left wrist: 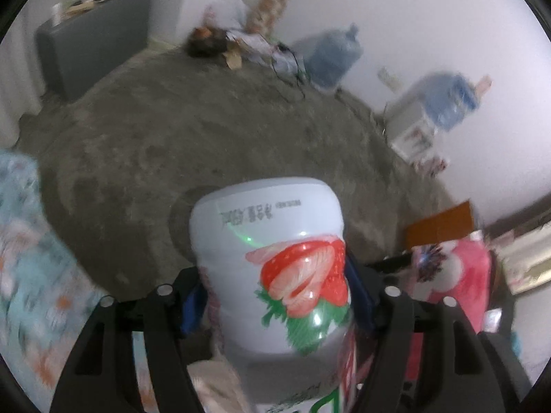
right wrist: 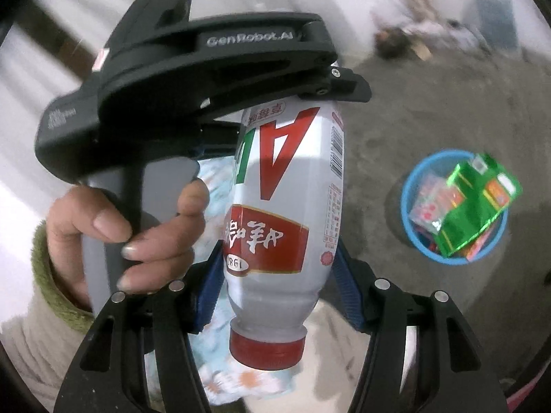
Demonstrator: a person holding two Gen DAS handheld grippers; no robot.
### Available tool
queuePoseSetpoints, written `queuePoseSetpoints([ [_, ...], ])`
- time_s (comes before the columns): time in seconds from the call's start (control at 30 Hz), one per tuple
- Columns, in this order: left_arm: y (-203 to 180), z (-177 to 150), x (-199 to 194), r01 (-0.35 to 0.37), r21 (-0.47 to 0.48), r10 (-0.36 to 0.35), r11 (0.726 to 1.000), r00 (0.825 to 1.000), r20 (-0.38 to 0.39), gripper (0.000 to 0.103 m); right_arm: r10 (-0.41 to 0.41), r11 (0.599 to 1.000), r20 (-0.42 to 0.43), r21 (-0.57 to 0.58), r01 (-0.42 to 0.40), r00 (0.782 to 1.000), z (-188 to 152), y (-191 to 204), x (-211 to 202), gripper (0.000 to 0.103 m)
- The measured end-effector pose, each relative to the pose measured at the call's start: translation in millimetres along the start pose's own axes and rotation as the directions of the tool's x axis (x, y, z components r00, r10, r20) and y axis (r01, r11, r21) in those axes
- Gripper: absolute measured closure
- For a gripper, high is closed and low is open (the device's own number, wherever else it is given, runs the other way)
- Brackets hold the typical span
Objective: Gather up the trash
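both grippers clamp the bottle — blue bin well apart

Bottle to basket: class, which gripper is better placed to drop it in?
Right, probably. The right gripper flanks the bottle near its cap, and the blue basket lies on its right; the left gripper view shows no basket.

There is one bottle with one red cap. Two claws show: the left claw and the right claw. One hand shows. There is one blue basket with one green packet on top. Two big water jugs stand by the wall.
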State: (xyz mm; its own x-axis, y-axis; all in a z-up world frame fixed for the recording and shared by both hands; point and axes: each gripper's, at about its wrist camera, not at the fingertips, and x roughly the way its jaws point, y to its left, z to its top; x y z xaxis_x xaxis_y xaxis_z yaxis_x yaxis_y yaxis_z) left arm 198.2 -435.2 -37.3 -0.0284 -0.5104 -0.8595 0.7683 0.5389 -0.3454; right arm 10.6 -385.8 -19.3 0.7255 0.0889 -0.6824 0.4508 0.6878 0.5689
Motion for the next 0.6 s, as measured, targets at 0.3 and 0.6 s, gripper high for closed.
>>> queuePoseSetpoints([
  [0.3, 55.5, -7.0, 29.1, -0.250, -0.083, 0.251, 0.965, 0.968, 0.004, 0.014, -0.263, 0.889, -0.073, 0.370, 0.271, 0.962, -7.1, -193.5, 94.8, 0.033],
  [0.6, 69.6, -76.6, -64.3, -0.182, -0.098, 0.196, 0.979, 0.967, 0.163, 0.014, -0.338, 0.867, -0.014, 0.384, 0.318, 0.941, -47.6, -198.3, 48.0, 0.034],
])
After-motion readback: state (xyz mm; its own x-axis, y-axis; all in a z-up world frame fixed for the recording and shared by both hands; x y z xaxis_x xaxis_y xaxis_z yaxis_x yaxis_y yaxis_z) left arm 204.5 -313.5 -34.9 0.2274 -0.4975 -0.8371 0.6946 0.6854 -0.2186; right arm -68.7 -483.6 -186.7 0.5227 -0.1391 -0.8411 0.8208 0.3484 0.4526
